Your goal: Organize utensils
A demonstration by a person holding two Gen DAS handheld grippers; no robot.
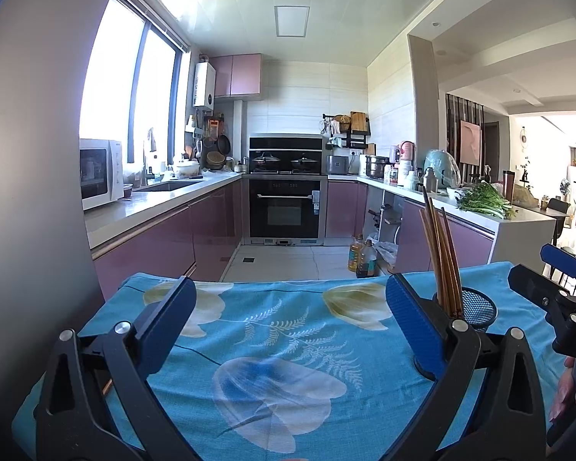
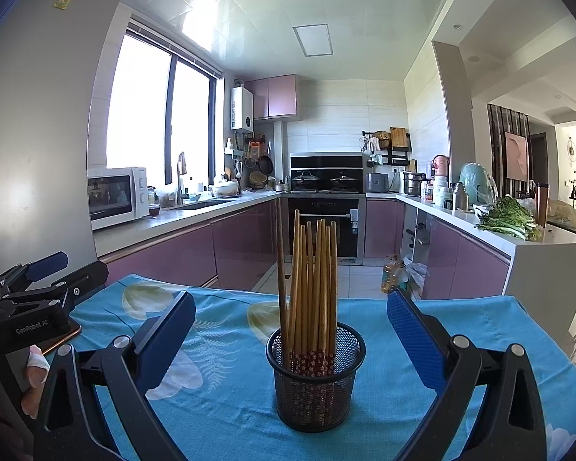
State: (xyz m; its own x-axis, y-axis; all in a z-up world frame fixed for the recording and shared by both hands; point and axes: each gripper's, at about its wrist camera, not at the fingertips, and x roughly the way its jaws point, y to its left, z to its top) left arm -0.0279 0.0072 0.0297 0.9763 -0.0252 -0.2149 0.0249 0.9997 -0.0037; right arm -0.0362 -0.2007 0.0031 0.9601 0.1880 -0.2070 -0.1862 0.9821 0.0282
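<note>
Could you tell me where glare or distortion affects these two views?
Left wrist view: the window is blown out white and straight edges bow outward. Right wrist view: the same window is overexposed, yet the chopsticks and mesh holder stay sharp.

The only lettering that reads clearly is "GenRobot.AI", printed in pale letters on the black body of the left gripper [image 2: 69, 269], seen from the right wrist view. In the left wrist view, the black body of the right gripper [image 1: 537, 265] carries pale letters too, but they are cut off and cannot be made out. The stickers at the top of the grey refrigerator [image 2: 38, 115] are too small to read.
</note>
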